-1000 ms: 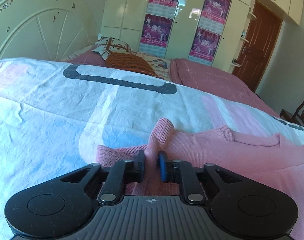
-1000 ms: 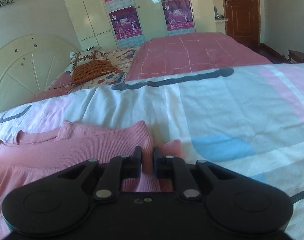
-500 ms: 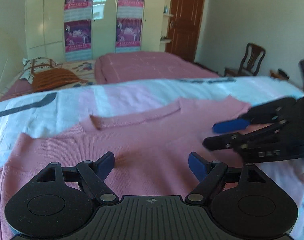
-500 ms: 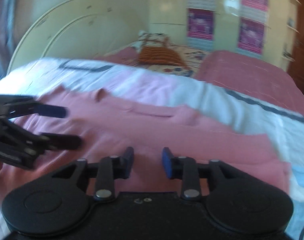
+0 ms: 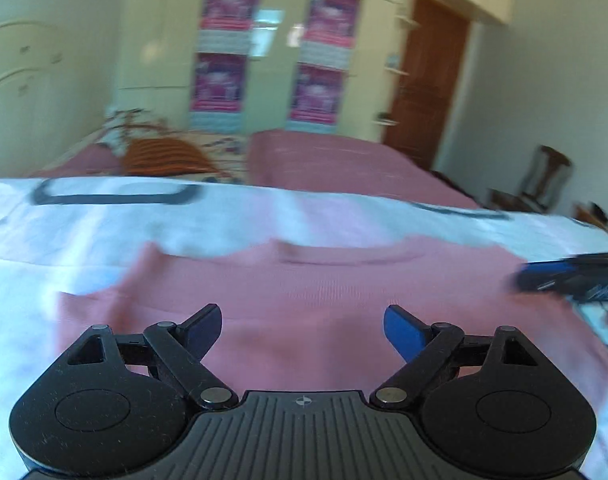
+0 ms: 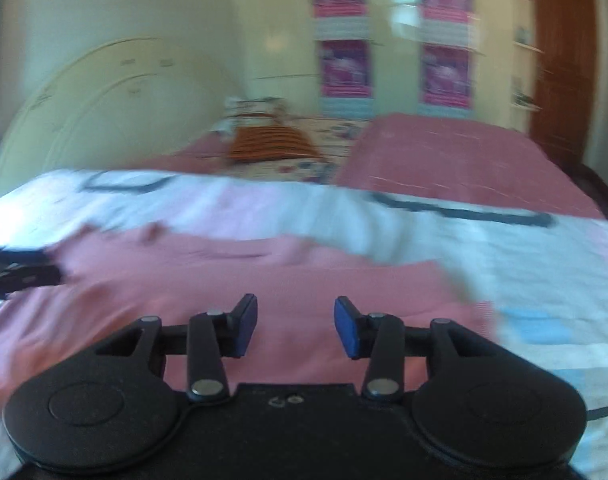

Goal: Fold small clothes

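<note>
A pink knit sweater [image 5: 323, 292] lies flat on the white, pink and blue bedsheet [image 5: 84, 248], with its neckline at the far side. It also shows in the right wrist view [image 6: 264, 280]. My left gripper [image 5: 302, 328] is open and empty above the sweater's near part. My right gripper [image 6: 296, 326] is open and empty above the sweater too. The right gripper's fingers [image 5: 563, 276] show at the right edge of the left wrist view. The left gripper's fingers [image 6: 20, 270] show at the left edge of the right wrist view. Both views are blurred by motion.
Beyond the sheet is a pink bedspread [image 5: 343, 160] with an orange striped pillow [image 5: 164, 156]. A cream wardrobe with posters [image 5: 272, 60], a brown door [image 5: 431, 80] and a wooden chair [image 5: 547, 176] stand behind. A cream headboard [image 6: 104, 120] is at the left.
Both grippers were shut on the sweater's sleeves a second ago. They let go, opened wider and drew apart towards the sweater's two sides.
</note>
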A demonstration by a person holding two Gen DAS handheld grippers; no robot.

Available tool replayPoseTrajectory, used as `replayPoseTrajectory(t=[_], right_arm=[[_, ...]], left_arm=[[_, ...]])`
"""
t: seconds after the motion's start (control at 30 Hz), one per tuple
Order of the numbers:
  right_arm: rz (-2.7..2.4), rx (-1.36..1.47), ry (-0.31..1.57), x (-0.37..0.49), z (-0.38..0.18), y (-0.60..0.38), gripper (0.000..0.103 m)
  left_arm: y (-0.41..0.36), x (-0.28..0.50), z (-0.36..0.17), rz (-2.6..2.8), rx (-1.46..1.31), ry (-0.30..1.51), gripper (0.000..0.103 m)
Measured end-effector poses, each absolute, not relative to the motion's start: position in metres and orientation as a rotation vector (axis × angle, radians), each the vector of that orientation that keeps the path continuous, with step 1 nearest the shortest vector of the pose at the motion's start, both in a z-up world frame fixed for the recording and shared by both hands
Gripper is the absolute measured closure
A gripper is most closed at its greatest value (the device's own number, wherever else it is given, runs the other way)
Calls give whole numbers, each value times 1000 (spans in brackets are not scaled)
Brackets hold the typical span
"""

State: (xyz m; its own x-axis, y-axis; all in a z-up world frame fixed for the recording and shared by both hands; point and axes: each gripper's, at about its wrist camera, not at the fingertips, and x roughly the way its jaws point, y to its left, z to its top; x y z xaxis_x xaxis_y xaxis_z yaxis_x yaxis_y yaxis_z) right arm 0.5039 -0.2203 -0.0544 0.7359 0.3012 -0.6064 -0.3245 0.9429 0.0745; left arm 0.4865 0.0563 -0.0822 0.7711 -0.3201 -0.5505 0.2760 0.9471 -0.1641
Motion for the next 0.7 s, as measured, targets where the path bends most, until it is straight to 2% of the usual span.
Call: replayPoseTrajectory(t=[0.13, 0.23, 0.33, 0.43, 0.47, 0.63, 0.7], right_arm=[[351, -166, 751, 497, -90, -184, 62], [296, -120, 751, 492, -79, -187, 64], [338, -81, 687, 469, -59, -184, 62], [398, -153, 690, 452, -66, -164, 67], [377, -186, 714, 452, -74, -160, 64], [251, -146, 710, 442, -74, -198, 63], [97, -114, 758, 443, -79, -233, 63]], left_arm=[[12, 473, -115, -305, 42, 701, 15], [5, 460, -103, -280, 61, 690, 15], [5, 438, -83, -303, 26, 622, 15], [-6, 430, -88, -298, 77, 640, 14], [-7, 432, -92, -288, 88, 675, 15], [43, 418, -99, -215, 24, 700, 14], [71, 412, -105, -154, -20, 711, 9]])
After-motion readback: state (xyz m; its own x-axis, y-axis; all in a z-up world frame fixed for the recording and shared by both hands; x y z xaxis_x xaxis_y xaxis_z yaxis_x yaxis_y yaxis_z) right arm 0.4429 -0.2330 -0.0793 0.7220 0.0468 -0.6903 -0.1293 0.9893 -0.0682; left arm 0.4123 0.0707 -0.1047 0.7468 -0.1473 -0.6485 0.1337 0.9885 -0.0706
